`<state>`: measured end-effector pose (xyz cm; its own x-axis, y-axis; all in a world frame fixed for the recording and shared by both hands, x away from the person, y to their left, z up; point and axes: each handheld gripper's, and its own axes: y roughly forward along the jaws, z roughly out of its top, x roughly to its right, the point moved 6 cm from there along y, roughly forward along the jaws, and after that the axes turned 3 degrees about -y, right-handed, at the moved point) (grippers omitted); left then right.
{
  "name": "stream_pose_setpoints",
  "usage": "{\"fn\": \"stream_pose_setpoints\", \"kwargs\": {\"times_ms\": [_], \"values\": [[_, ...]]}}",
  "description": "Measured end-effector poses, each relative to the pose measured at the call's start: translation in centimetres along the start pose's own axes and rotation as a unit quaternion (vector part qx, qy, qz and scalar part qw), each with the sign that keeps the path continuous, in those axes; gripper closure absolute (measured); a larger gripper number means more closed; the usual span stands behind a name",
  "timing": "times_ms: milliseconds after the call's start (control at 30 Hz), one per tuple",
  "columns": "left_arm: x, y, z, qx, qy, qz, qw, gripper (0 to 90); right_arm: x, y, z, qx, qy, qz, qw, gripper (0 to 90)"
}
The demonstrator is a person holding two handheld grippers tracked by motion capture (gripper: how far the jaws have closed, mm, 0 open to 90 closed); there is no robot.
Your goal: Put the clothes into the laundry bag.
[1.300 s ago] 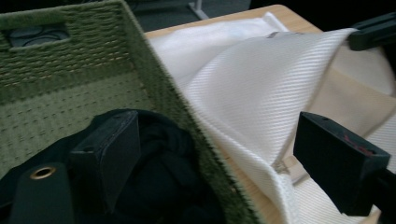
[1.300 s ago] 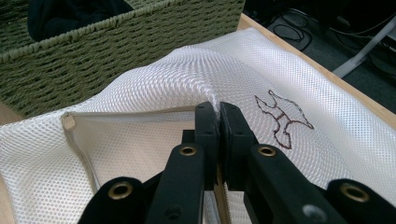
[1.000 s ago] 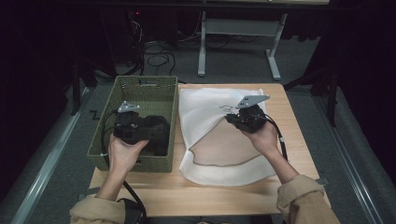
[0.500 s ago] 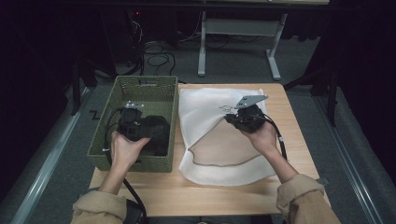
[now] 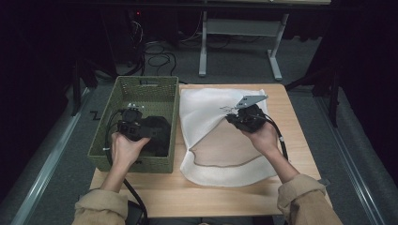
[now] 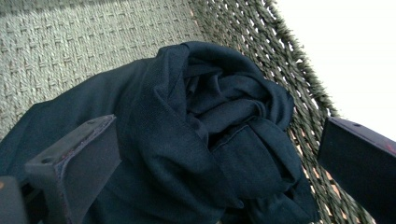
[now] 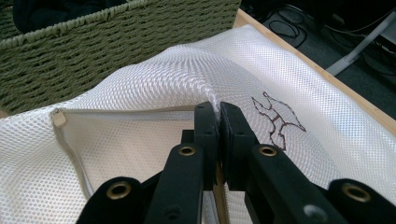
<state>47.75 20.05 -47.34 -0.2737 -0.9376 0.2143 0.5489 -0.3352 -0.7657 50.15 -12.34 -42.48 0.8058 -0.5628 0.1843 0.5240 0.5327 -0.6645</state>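
The white mesh bag (image 5: 225, 140) is held open by the right gripper (image 7: 218, 116), jaws pinched on its upper layer. At frame left, the dark garment (image 6: 205, 140) is not yet gripped in the green basket (image 5: 105, 136); the left gripper (image 6: 219, 158), jaws just opened wide, straddles it, so bagging remains.

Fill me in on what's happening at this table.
A person works with a gripper in each hand. The right gripper is shut on the top layer of a white mesh laundry bag lying on the wooden table, lifting it so the mouth gapes. The left gripper is down inside the green woven basket; its jaws have just been opening and stand wide around a bundled dark garment, without pressing on it.
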Motion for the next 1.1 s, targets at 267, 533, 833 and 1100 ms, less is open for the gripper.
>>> {"fn": "stream_pose_setpoints", "kwargs": {"times_ms": [267,533,833,1100], "values": [[0.1,1.6,0.0,-0.023,0.004,0.000,0.9997,0.0,-0.1,0.0,0.1,-0.003,0.001,0.000,1.0000,87.1],[0.4,2.7,0.1,-0.052,0.014,0.014,0.9985,0.0,-0.2,0.2,0.1,-0.003,0.001,-0.001,1.0000,87.1],[0.5,3.7,0.3,-0.082,0.013,0.028,0.9962,0.0,-0.3,0.5,0.1,-0.007,-0.004,0.001,1.0000,87.1],[0.4,5.4,0.6,-0.099,0.008,0.033,0.9945,0.0,-0.5,0.7,0.2,-0.009,-0.001,0.002,1.0000,87.1]]}}
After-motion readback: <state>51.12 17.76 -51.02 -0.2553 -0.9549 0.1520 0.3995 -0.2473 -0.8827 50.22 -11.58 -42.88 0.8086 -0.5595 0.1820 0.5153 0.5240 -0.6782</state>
